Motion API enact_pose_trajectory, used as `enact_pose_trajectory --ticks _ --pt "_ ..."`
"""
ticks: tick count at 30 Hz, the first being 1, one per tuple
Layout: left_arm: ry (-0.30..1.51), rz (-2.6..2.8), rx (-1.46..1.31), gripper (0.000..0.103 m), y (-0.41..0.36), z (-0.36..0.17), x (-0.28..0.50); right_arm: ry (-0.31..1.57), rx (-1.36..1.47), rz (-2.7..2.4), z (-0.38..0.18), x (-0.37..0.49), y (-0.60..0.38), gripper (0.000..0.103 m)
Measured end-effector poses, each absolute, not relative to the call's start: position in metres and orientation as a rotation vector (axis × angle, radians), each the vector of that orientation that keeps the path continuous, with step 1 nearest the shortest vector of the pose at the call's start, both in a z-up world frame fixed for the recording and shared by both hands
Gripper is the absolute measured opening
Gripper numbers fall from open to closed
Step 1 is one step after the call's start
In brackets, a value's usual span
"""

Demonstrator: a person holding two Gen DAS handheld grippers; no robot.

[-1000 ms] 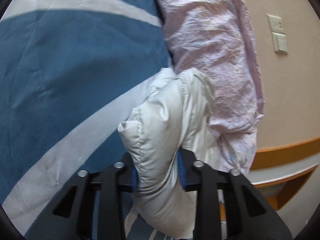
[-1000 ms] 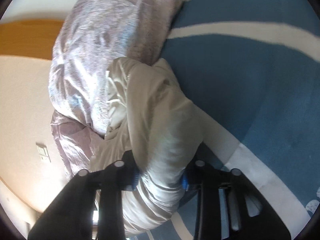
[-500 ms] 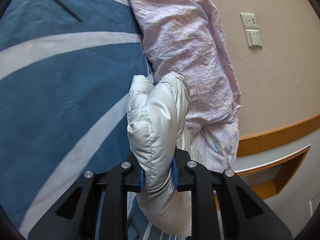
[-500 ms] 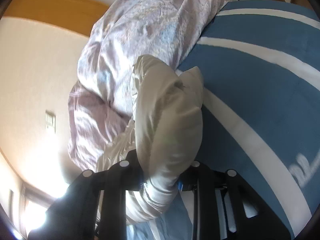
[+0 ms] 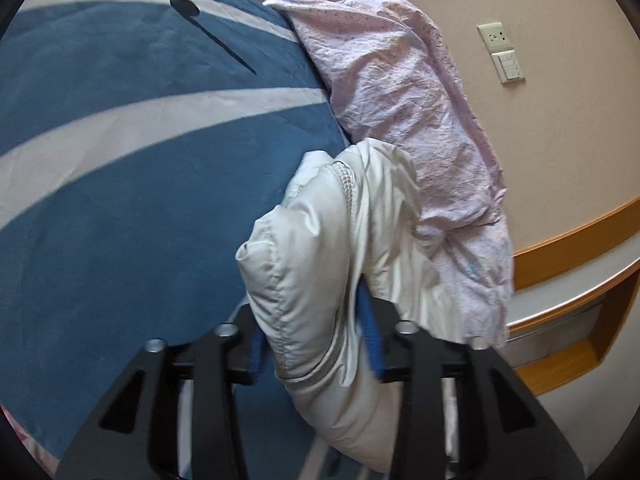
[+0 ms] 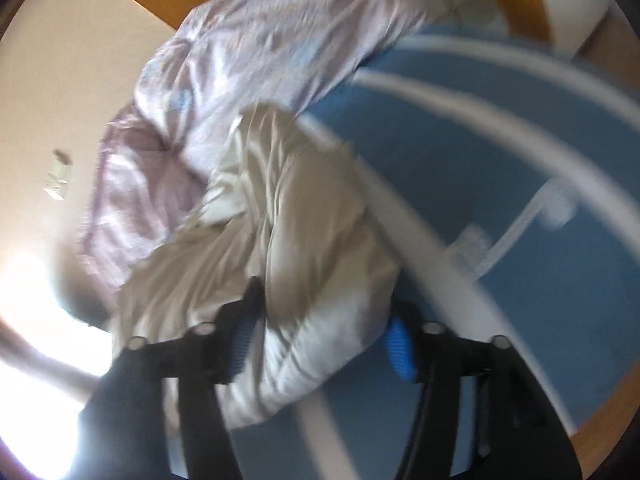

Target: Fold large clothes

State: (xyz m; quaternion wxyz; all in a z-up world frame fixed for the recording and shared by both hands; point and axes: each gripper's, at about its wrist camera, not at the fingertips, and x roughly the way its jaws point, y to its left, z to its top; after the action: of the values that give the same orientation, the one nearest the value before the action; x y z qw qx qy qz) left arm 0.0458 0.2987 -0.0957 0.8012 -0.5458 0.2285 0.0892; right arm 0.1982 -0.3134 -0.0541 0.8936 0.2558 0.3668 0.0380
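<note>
A blue bedcover [image 5: 132,200] with broad white curved stripes takes up most of both views, spread over the bed. Along its edge, against the beige wall [image 5: 560,152], lies a crumpled pale pink quilt [image 5: 408,92] with a fine speckled print; in the right wrist view the same quilt [image 6: 248,52] shows as a blurred lilac mass beside the blue bedcover [image 6: 500,184]. A wooden band and a grey ledge [image 5: 568,292] run along the wall below the quilt.

The task's garment, a white padded jacket [image 5: 320,264] with stitched quilting seams, is bunched up over the bedcover just beside the pink quilt, its far end touching the quilt. The left claw [image 5: 316,344] has a thick fold of it between its blue pads, the fingers set fairly wide apart by the bulk of the padding, and the cloth bulges out both above and below the grip. The right claw [image 6: 320,340] has another bunch of the jacket [image 6: 296,232] between its fingers (this view is smeared with motion blur); its blue pads stand wide and whether they press the fabric cannot be told.

A wall socket and switch plate [image 5: 504,52] sit on the wall, well apart from the jacket.
</note>
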Motion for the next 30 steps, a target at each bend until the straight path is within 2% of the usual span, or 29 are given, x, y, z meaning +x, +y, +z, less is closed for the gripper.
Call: enact_pose_trajectory --ticks 1,3,4,6,11,16,30 --pt "0.488 0.21 -1.137 0.062 0.298 -0.094 0.045 0.685 0.432 -0.007 -0.039 0.193 -0.307 0.071" --pt "0.478 0.248 -1.068 0.076 0.295 -0.088 0.044 0.616 0.314 -0.027 -0.019 0.191 -0.29 0.072" --pt "0.473 0.26 -1.036 0.082 0.294 -0.085 0.044 0.607 0.275 0.015 -0.012 0.193 -0.278 0.072" --pt "0.474 0.26 -1.0 0.088 0.292 -0.082 0.045 0.623 0.206 0.136 -0.003 0.2 -0.247 0.072" --pt "0.531 0.254 -0.926 0.089 0.284 -0.08 0.055 0.644 -0.027 0.35 0.0 0.204 -0.152 0.066" --pt "0.561 0.244 -0.879 0.089 0.278 -0.081 0.059 0.666 -0.11 0.421 -0.007 0.199 -0.096 0.061" --pt "0.611 0.182 -0.917 0.09 0.28 -0.09 0.074 0.742 -0.24 0.4 -0.037 0.215 -0.054 0.061"
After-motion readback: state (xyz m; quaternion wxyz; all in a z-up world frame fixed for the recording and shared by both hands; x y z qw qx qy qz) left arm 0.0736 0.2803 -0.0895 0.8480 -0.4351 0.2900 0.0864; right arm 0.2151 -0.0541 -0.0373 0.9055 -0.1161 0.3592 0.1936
